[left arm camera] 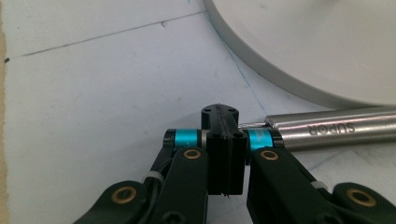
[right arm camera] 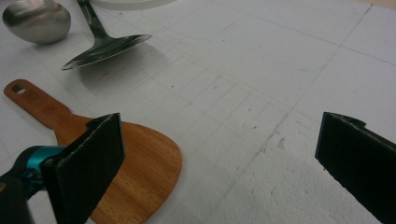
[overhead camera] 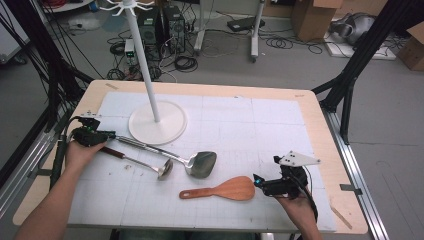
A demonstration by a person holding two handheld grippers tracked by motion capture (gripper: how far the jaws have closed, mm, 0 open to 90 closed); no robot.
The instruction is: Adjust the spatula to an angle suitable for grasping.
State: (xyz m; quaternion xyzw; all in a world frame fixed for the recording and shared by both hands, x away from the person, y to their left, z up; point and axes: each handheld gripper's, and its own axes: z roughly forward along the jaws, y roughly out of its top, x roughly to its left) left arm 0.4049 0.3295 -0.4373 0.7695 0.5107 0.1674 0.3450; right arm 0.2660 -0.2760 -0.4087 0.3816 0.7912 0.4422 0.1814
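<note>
Fingers of the left gripper (left arm camera: 224, 140) are pressed together at the spatula (overhead camera: 172, 151) handle's end, near the table's (overhead camera: 310, 120) left edge; whether they pinch it is unclear. Right gripper (overhead camera: 258, 181) gapes wide, beside the wooden paddle (right arm camera: 140, 163).

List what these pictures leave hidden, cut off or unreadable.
- Left gripper, left gripper view: jaws pressed together beside the steel handle; whether they pinch its thin end is hidden by the jaws.
- White stand, high view: top hooks cut by the upper edge.
- Ladle, right gripper view: handle cut off by the top edge.
- Wooden spatula, right gripper view: blade partly behind the near jaw; handle marking too small to read.
</note>
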